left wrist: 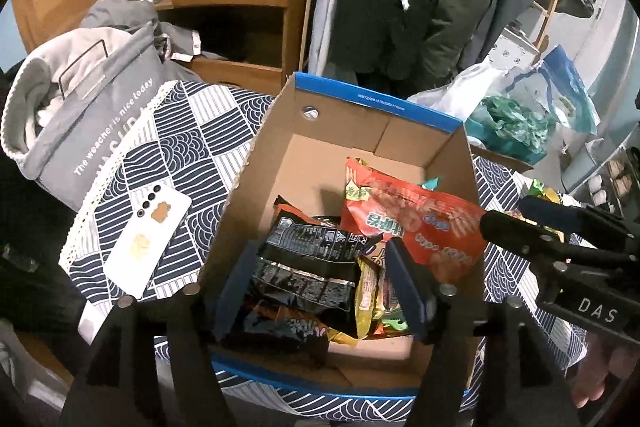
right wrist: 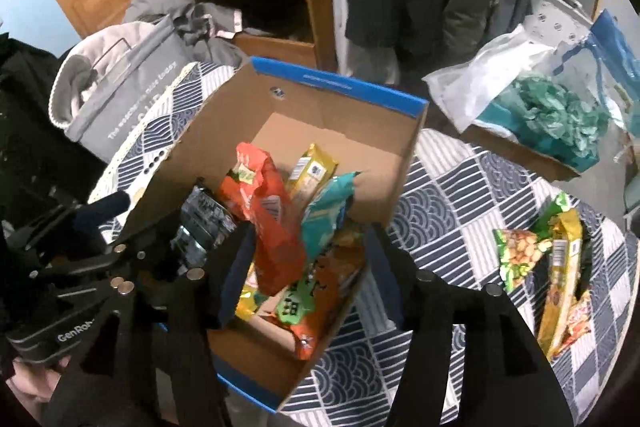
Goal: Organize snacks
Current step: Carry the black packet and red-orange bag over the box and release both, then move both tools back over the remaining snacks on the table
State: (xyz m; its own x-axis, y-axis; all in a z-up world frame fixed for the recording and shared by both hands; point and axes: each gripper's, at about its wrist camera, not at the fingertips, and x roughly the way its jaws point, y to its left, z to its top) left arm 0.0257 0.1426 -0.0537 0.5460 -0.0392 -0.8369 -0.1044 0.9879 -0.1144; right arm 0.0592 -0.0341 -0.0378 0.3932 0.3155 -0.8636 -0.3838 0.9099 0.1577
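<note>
Cardboard box (left wrist: 404, 143), blue-rimmed, open-topped, standing on the patterned tablecloth (left wrist: 192, 147): holds a heap of snack packets overlapping so heavily that no full count is possible. Distinguishable items: one red-orange bag (left wrist: 416, 215) with Korean lettering, one black packet (left wrist: 308, 259) with fine print too small to read, one yellow wrapper (right wrist: 310, 169), one teal wrapper (right wrist: 326, 211). Outside the box, a loose pile of snacks (right wrist: 552, 267) on the cloth — roughly four packets, lower ones cut off. Left gripper (left wrist: 324, 287): fingers spread apart over the box, holding nothing. Right gripper (right wrist: 308, 283): fingers likewise parted, empty, one either side of the box wall. Nearby: one white phone (left wrist: 148, 243), face down; grey laundry bag (left wrist: 100, 107) reading "The weather is nice today".
</note>
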